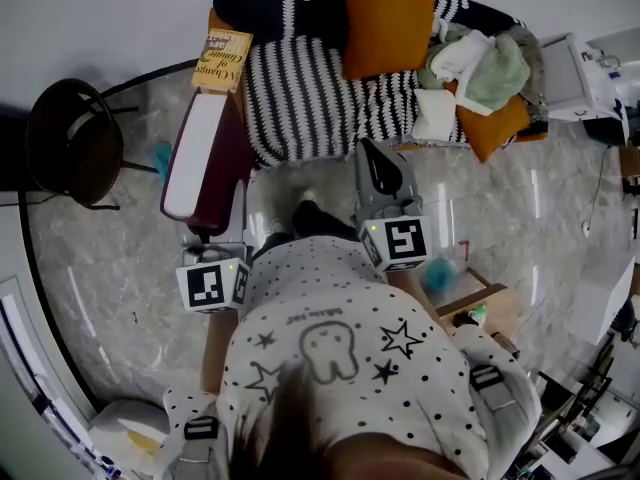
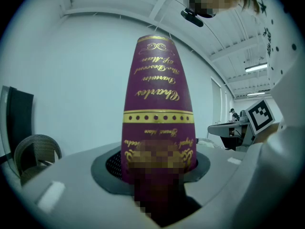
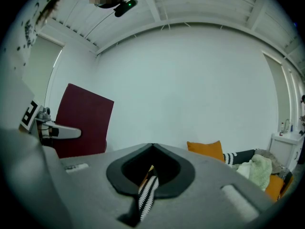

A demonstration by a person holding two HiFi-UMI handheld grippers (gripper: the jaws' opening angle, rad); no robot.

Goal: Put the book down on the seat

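The left claw [image 2: 159, 182] is seen clamped on the near end of a maroon book [image 2: 157, 89]. The book is held between the two jaws, and its spine, with gold lettering upside down, is turned toward the camera of the left gripper view. The book is carried in the air, clear of the seat [image 1: 300, 98], with its white page edge turned up in the head view. It is held over the marble floor [image 1: 120, 258], just off the seat's front left corner, and its far end is pointed toward the seat's left edge.

The right claw [image 3: 147, 190] is held to the right of the book. Its jaws are brought almost together, nothing is gripped, and only a thin strip of the seat's black-and-white striped cover is seen through the slit.

A yellow book [image 1: 222, 60] is laid at the seat's left edge, near the back. An orange cushion [image 1: 388, 18] is propped at the back edge, and a heap of cloths [image 1: 485, 68] is piled at the right edge. A dark round chair [image 1: 75, 143] is placed on the floor, well apart from the seat's left side.
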